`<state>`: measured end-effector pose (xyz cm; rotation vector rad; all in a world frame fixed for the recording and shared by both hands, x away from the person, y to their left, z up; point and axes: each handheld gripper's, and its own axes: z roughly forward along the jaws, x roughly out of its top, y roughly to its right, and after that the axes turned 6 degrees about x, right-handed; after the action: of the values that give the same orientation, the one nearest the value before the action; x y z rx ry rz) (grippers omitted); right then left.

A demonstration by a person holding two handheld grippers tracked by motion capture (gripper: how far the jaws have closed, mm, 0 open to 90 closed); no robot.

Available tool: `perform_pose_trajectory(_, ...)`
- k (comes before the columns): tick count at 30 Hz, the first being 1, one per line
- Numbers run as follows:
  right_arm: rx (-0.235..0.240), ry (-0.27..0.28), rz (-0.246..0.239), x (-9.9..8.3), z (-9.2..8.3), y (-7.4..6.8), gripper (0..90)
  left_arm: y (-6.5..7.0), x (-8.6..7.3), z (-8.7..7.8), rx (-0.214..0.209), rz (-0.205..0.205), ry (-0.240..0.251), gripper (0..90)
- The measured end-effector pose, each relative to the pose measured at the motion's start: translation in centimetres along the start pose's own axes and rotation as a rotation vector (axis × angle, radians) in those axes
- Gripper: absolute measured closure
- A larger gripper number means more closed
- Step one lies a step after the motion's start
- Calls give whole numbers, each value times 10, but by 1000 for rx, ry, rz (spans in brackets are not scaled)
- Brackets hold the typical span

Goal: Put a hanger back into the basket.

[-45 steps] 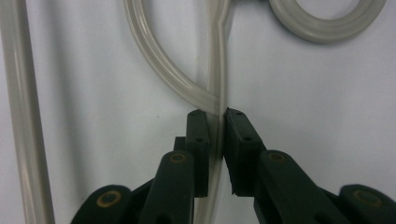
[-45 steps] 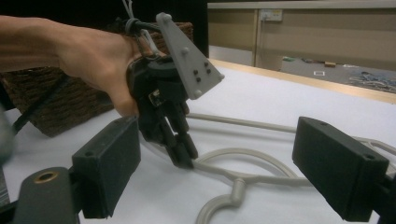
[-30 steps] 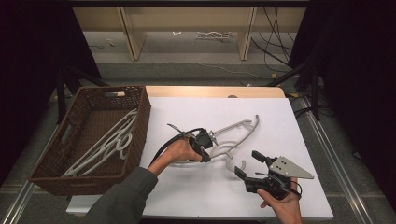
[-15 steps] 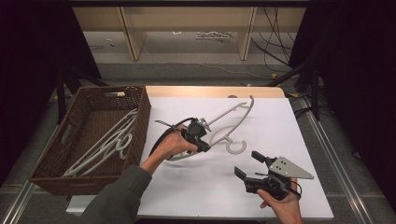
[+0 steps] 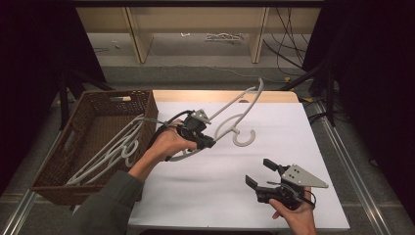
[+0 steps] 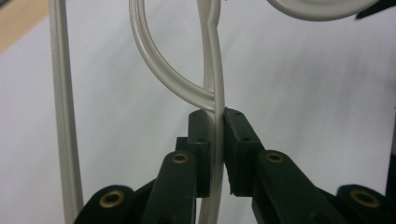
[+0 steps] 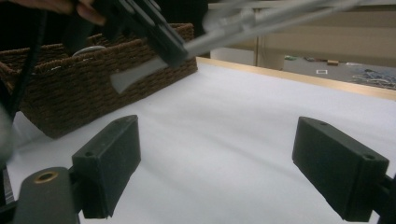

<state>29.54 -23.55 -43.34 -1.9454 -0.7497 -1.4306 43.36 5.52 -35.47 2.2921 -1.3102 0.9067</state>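
Clearly, our left gripper [image 5: 204, 142] was clamped on a thin bar of the white hanger [image 5: 230, 122], both pads [image 6: 238, 140] pressed against the plastic. We held the hanger lifted above the white table [image 5: 293, 132], just right of the brown basket [image 5: 58, 166], its hook [image 5: 243, 138] hanging toward the table. More white hangers [image 5: 110, 152] lay inside the basket. Our right gripper [image 5: 262, 175] sat low near the table's front edge, well apart from the basket, jaws spread wide and holding nothing.
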Motion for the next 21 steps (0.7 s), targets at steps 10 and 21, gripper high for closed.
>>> perform_pose_trajectory(10,10,9,6,-1,2,0,162,-6,11,-56,26,-23,70,818)
perform_pose_trajectory(21,-3,-17,-2,-1,1,1,162,-15,8,-98,78,-18,70,819)
